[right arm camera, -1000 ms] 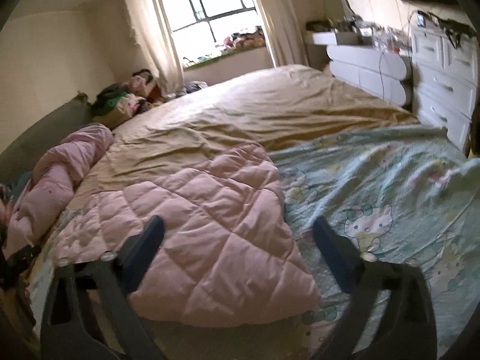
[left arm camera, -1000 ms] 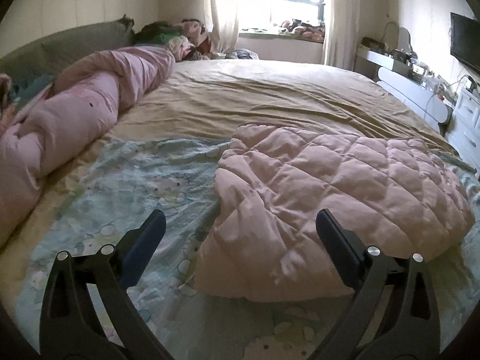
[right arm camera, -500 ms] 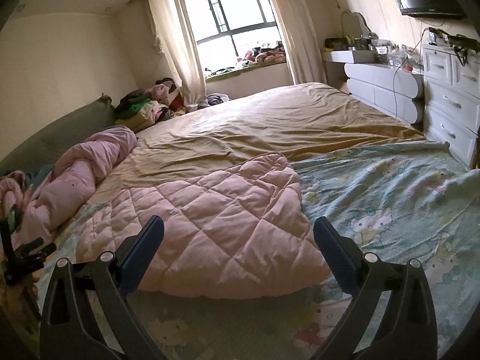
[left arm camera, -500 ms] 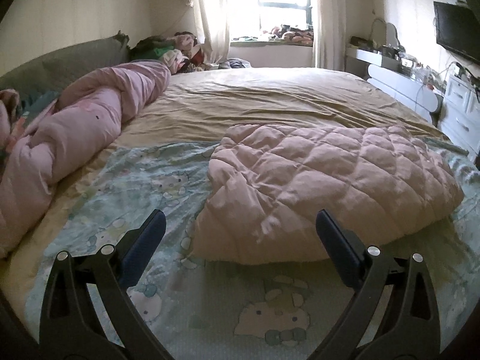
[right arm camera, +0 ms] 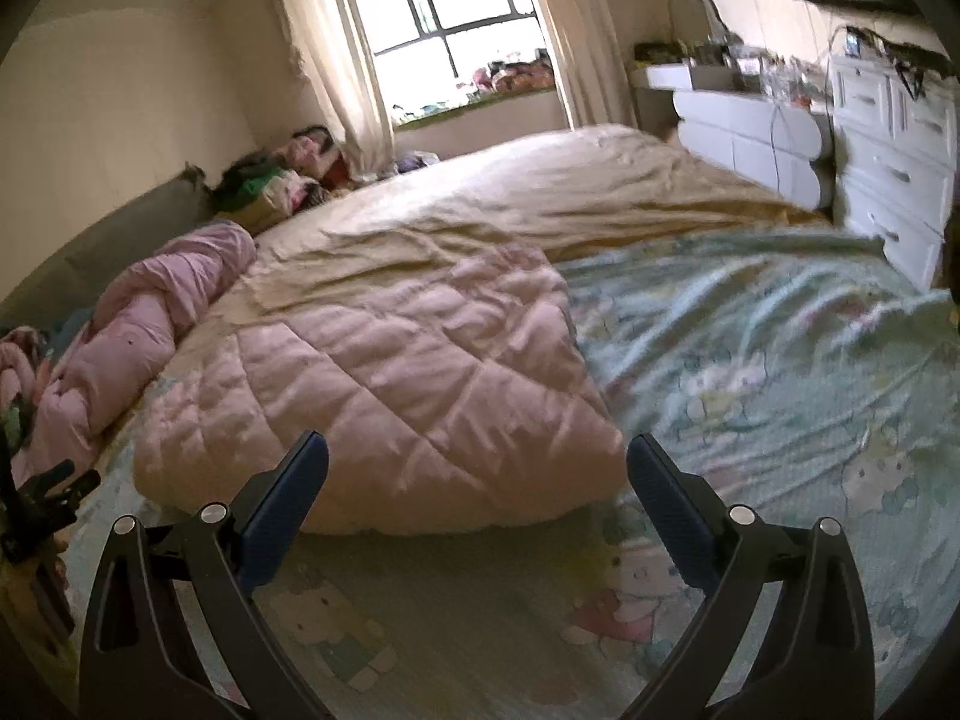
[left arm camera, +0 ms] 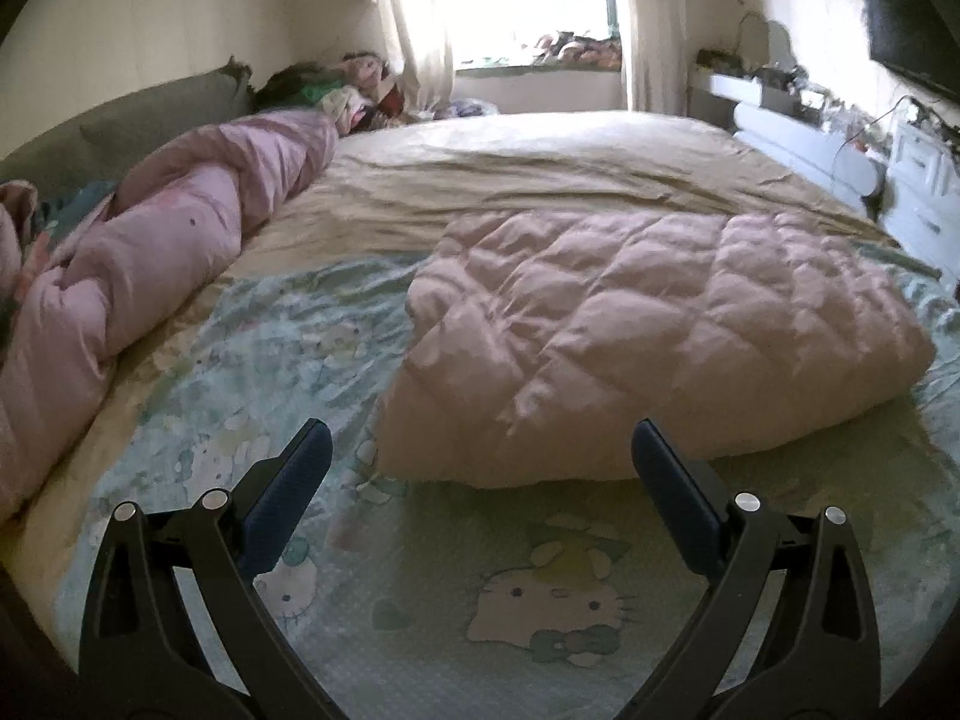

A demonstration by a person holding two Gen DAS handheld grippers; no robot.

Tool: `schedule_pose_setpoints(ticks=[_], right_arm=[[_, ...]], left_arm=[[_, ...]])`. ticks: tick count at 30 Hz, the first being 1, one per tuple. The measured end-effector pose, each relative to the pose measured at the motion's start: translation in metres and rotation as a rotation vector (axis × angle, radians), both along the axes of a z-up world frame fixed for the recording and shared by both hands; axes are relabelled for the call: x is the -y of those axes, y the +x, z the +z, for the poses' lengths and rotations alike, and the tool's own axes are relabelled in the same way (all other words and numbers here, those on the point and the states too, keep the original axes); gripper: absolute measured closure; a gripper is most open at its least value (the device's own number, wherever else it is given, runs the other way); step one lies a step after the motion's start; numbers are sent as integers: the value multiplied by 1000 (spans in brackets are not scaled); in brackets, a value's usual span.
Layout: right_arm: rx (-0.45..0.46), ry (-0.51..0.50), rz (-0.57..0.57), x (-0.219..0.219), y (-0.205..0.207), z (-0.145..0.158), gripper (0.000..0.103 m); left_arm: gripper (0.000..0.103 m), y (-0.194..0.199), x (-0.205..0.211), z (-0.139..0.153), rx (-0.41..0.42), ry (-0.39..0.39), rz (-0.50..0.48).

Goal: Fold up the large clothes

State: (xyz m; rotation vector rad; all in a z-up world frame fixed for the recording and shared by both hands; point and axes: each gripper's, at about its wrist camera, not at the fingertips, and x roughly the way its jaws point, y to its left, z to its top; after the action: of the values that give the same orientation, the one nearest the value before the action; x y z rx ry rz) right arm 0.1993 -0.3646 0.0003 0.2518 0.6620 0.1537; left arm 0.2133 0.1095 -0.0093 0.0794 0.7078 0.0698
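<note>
A folded pink quilted garment [left arm camera: 654,336] lies on the bed's cartoon-print sheet [left arm camera: 456,594]. It is judged soft, puffy, light and slippery, best pinched at a thin corner. The left hand-held gripper [left arm camera: 480,468] and right hand-held gripper [right arm camera: 477,471] are spread, empty.

My left gripper [left arm camera: 477,468] hangs over the bed [left arm camera: 420,600], jaws spread wide and holding nothing, short of the quilt [left arm camera: 648,324]. My right gripper [right arm camera: 477,474] hangs likewise, jaws wide and empty, its tips at the quilt's [right arm camera: 408,372] near edge, not touching it.
</note>
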Motion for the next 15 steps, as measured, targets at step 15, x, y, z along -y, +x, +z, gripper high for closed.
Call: schedule_pose_setpoints(ticks=[15], right_arm=[[-246, 117, -96, 17, 63, -83, 4]], left_arm=[[9, 58, -32, -51, -113, -70, 84]])
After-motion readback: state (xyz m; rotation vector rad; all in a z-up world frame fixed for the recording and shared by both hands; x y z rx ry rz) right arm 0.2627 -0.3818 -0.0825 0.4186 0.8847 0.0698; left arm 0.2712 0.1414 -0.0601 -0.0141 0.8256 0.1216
